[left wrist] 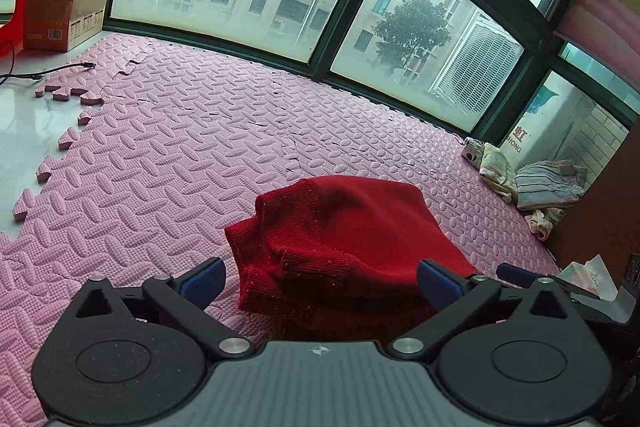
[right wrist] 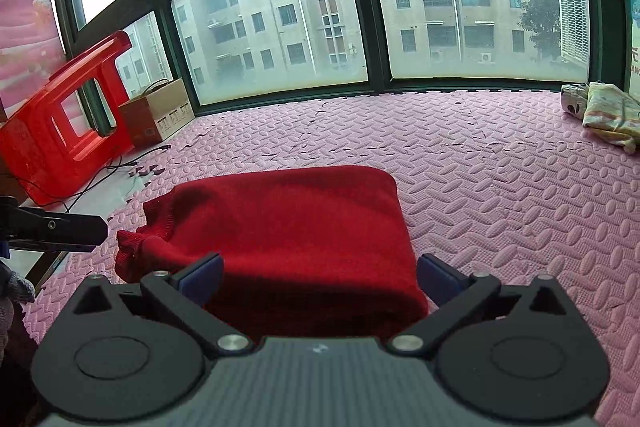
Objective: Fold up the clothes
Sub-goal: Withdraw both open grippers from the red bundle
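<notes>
A red knitted sweater (left wrist: 340,243) lies folded in a thick bundle on the pink foam mat (left wrist: 192,147). It also shows in the right wrist view (right wrist: 288,231). My left gripper (left wrist: 320,283) is open, its blue-padded fingers spread at the near edge of the sweater, holding nothing. My right gripper (right wrist: 320,279) is open too, its fingers spread over the sweater's near edge, holding nothing. The left gripper's black body (right wrist: 60,227) shows at the left of the right wrist view.
Folded light clothes (left wrist: 548,183) lie at the mat's far right corner, also in the right wrist view (right wrist: 608,111). A cardboard box (left wrist: 64,11) and a red plastic stool (right wrist: 60,123) stand at the left by the window. A black cable (left wrist: 44,73) lies on the bare floor.
</notes>
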